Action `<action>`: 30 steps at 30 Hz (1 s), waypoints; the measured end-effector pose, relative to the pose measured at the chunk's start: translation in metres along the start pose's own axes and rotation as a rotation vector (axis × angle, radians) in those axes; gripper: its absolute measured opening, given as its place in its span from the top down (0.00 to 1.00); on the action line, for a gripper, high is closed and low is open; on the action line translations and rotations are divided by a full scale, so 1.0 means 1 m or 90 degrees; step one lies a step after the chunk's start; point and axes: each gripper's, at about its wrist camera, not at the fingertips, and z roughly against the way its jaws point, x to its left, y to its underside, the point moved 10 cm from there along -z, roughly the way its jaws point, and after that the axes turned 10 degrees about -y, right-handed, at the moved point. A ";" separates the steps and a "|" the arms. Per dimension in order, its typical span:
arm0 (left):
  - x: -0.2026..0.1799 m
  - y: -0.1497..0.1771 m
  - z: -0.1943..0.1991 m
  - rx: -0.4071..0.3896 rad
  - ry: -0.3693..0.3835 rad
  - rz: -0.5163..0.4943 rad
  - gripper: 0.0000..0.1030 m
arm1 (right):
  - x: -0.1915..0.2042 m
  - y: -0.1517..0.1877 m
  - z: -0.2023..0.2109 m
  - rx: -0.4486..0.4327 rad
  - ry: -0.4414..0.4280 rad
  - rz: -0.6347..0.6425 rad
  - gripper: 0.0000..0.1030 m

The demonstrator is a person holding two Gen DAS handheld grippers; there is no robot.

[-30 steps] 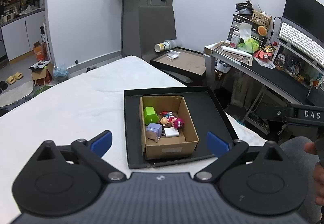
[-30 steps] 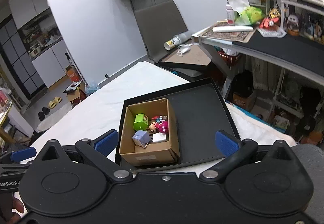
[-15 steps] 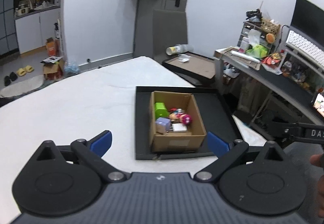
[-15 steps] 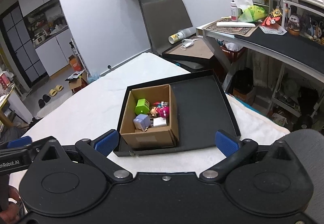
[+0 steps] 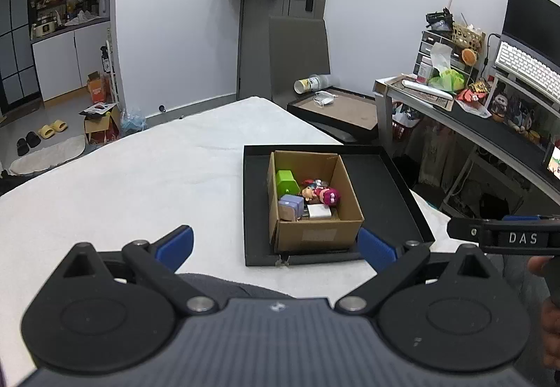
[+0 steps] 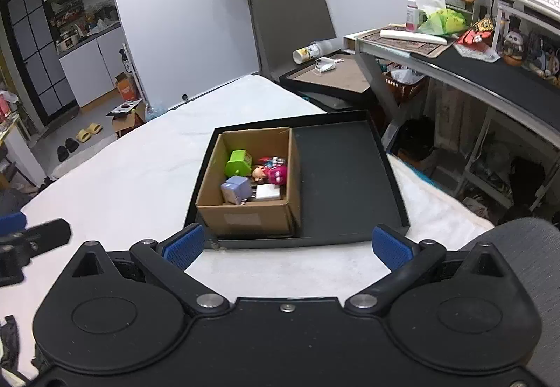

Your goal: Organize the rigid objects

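A brown cardboard box [image 5: 316,233] [image 6: 245,217] stands in the left part of a black tray [image 5: 395,191] [image 6: 346,184] on the white table. In the box lie a green block [image 5: 286,180] [image 6: 238,163], a purple cube [image 5: 291,205] [image 6: 235,188], a pink doll [image 5: 323,195] [image 6: 272,173] and a white adapter [image 5: 319,211] [image 6: 267,192]. My left gripper [image 5: 276,245] is open and empty, well short of the tray. My right gripper [image 6: 286,243] is open and empty, just before the tray's near edge.
The white table [image 5: 147,184] stretches left of the tray. A cluttered desk [image 5: 490,128] with a keyboard stands at the right. A second tray [image 6: 332,75] and a tipped cup [image 6: 309,51] lie beyond the table. A grey chair seat [image 6: 525,247] is at lower right.
Both grippers have drawn back and risen, so the box and tray look smaller and farther. Nothing on the table has moved. Both stay open.
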 end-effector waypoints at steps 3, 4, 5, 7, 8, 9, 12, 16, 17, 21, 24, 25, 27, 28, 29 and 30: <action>-0.002 0.002 0.002 -0.005 0.004 -0.003 0.03 | 0.005 -0.001 0.003 -0.011 0.002 0.011 0.00; -0.002 0.002 0.004 -0.011 0.004 -0.004 0.03 | 0.006 0.000 0.003 -0.011 0.003 0.011 0.00; -0.001 0.002 0.005 -0.015 0.004 -0.005 0.03 | 0.006 0.000 0.003 -0.010 0.002 0.010 0.00; -0.001 0.003 0.006 -0.018 0.004 -0.007 0.03 | 0.006 0.000 0.003 -0.010 -0.001 0.006 0.00; 0.000 0.003 0.007 -0.019 0.005 -0.007 0.03 | 0.006 0.000 0.003 -0.009 0.000 0.004 0.00; 0.000 0.004 0.008 -0.019 0.005 -0.006 0.03 | 0.005 0.000 0.003 -0.009 0.001 0.005 0.00; 0.002 0.004 0.008 -0.017 0.002 -0.005 0.03 | 0.007 0.000 0.005 -0.011 0.003 0.011 0.00; 0.003 0.004 0.008 -0.017 0.001 -0.005 0.03 | 0.007 -0.002 0.005 -0.015 0.003 0.008 0.00; 0.003 0.004 0.008 -0.016 0.002 -0.005 0.03 | 0.007 -0.001 0.005 -0.013 0.003 0.007 0.00; 0.005 0.004 0.008 -0.005 0.024 0.017 0.03 | 0.008 -0.002 0.006 -0.014 0.008 0.012 0.00; 0.007 0.004 0.009 -0.004 0.023 0.021 0.03 | 0.008 -0.002 0.008 -0.017 0.007 0.011 0.00; 0.007 0.004 0.010 -0.005 0.023 0.022 0.03 | 0.008 -0.002 0.008 -0.018 0.008 0.012 0.00; 0.008 0.003 0.012 -0.008 0.021 0.022 0.03 | 0.009 -0.003 0.008 -0.018 0.010 0.013 0.00; 0.007 0.002 0.013 -0.009 0.021 0.021 0.03 | 0.009 -0.002 0.008 -0.018 0.010 0.013 0.00; 0.007 0.002 0.014 -0.011 0.021 0.021 0.03 | 0.009 -0.002 0.008 -0.018 0.009 0.013 0.00; 0.007 0.002 0.014 -0.011 0.022 0.021 0.03 | 0.009 -0.002 0.008 -0.017 0.009 0.014 0.00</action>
